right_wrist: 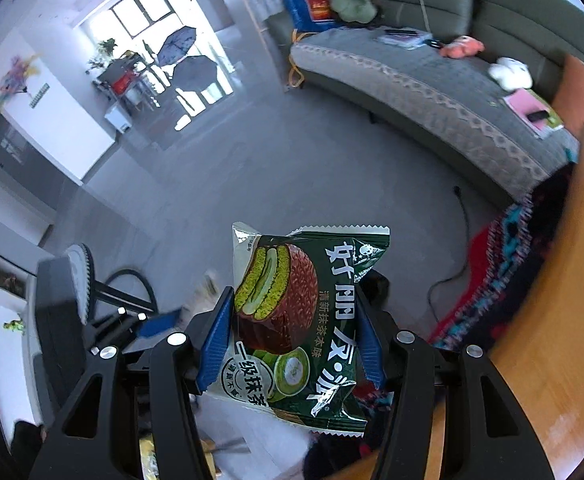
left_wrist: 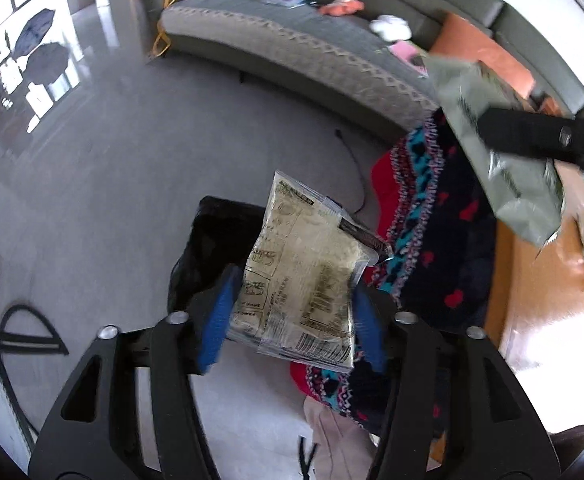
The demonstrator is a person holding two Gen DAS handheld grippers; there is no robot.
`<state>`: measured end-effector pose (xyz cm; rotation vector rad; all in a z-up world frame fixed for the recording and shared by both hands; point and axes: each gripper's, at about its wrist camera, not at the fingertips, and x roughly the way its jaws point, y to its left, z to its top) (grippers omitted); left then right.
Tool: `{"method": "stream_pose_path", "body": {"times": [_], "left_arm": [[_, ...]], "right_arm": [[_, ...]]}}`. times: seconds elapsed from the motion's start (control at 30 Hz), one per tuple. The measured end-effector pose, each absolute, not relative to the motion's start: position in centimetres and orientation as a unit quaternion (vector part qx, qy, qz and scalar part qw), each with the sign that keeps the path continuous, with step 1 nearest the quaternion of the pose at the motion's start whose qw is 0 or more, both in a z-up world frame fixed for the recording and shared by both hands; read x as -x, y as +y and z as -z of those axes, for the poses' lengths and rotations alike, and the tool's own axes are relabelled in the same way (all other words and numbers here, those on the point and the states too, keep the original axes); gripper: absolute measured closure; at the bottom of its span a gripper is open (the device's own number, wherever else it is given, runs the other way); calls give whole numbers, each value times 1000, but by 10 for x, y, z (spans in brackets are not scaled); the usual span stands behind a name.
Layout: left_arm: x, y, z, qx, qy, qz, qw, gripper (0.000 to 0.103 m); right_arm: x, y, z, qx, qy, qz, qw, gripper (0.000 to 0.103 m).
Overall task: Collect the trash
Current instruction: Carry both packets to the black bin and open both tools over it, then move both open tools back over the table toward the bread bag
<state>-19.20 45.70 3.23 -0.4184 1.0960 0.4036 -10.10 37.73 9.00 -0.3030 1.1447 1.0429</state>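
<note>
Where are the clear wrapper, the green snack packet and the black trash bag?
clear wrapper (left_wrist: pixel 304 280): left wrist view, middle of its printed face.
green snack packet (right_wrist: pixel 300 320): right wrist view, on the cake picture.
black trash bag (left_wrist: pixel 216 236): left wrist view, its dark opening.

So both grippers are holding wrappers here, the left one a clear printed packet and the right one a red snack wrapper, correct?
Not quite: the wrapper in the right gripper is a green matcha-pie snack wrapper, not red, as the right wrist view shows. The rest holds: the left gripper is shut on a clear printed plastic packet.
</note>
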Motion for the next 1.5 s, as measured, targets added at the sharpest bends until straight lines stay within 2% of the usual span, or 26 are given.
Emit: {"method": "stream_pose_path", "body": {"times": [0.03,0.07,0.33,0.77,1.5], "left_arm": [[192,462,-32,193,511,-203,812,9],[192,467,-34,189,504,-220,814,6],[195,479,-40,194,490,-266,807,6],[189,460,-43,184,490,-236,819,6],[111,327,-74,92,493,-127,856,6]], "right_arm": [[98,386,-89,139,516,-467,704,36],[97,391,-91,138,511,-466,709,35],[94,391,-91,127,510,-473,707,33],[91,355,-95,103,525,-458,710,33],[44,182,-125,18,506,-371,778,31]]}}
